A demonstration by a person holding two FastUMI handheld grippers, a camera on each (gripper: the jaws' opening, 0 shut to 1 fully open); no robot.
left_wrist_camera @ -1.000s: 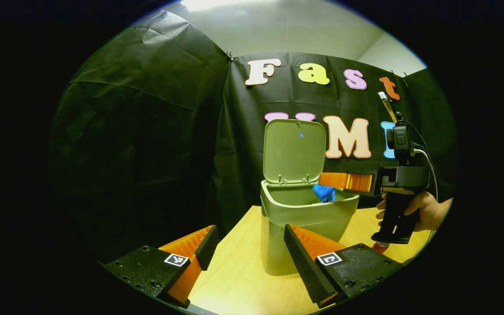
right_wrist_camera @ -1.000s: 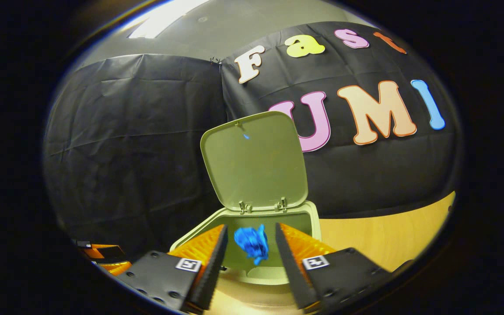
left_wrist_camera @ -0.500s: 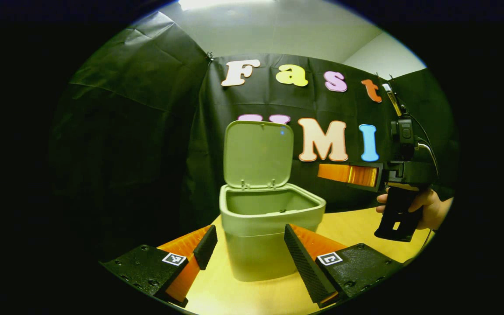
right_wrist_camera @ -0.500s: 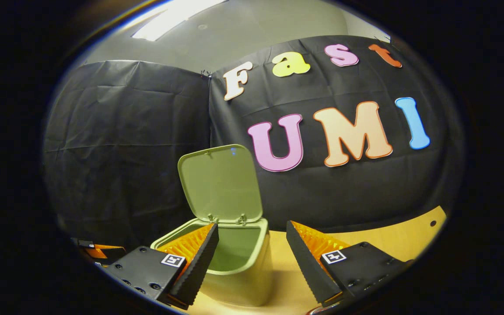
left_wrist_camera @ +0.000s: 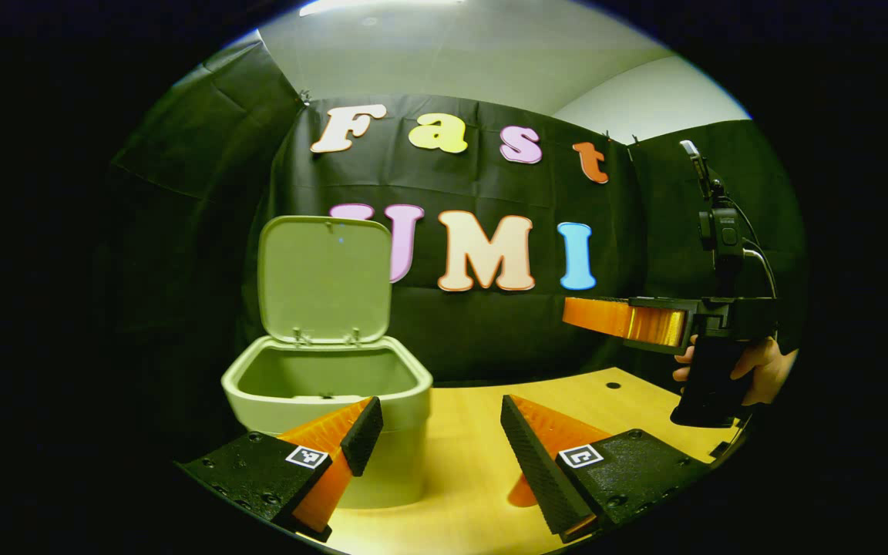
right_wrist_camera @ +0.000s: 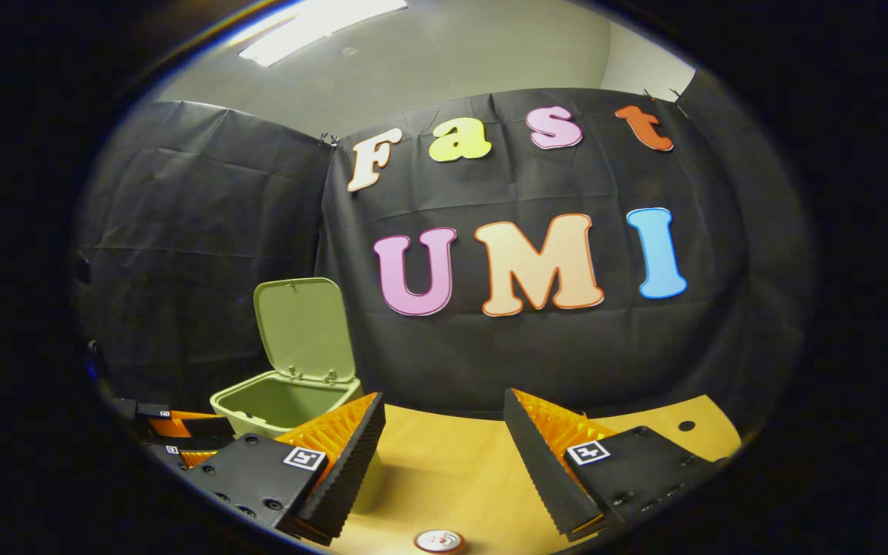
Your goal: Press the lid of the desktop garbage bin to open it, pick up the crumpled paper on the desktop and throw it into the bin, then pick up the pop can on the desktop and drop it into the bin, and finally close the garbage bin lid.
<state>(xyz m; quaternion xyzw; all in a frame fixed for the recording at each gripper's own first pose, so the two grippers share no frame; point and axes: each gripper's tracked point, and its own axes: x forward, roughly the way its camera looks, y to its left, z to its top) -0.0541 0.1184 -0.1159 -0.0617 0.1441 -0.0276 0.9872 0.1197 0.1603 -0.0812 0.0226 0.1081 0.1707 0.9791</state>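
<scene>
On the left stands the green bin (left_wrist_camera: 328, 416) on the yellow table (left_wrist_camera: 475, 432). Its lid (left_wrist_camera: 324, 277) is up and leans back, so the opening step looks done. The inside of the bin is too dark and low to see into, so I cannot tell if the crumpled paper is in there. No paper lies on the bare table parts that can be seen.

Next comes the left gripper (left_wrist_camera: 436, 432), low over the table just in front of the bin. Its jaws are wide apart and hold nothing.

In the right gripper view, the right gripper (right_wrist_camera: 444, 439) also has its jaws wide apart with nothing between them. Just below them, at the bottom edge, a small round red and white top peeks out. It is likely the pop can (right_wrist_camera: 440, 541), on the table.

Far right in the left gripper view, a hand (left_wrist_camera: 760, 370) holds the right gripper up in the air.

The can probably comes next, and then closing the lid.
</scene>
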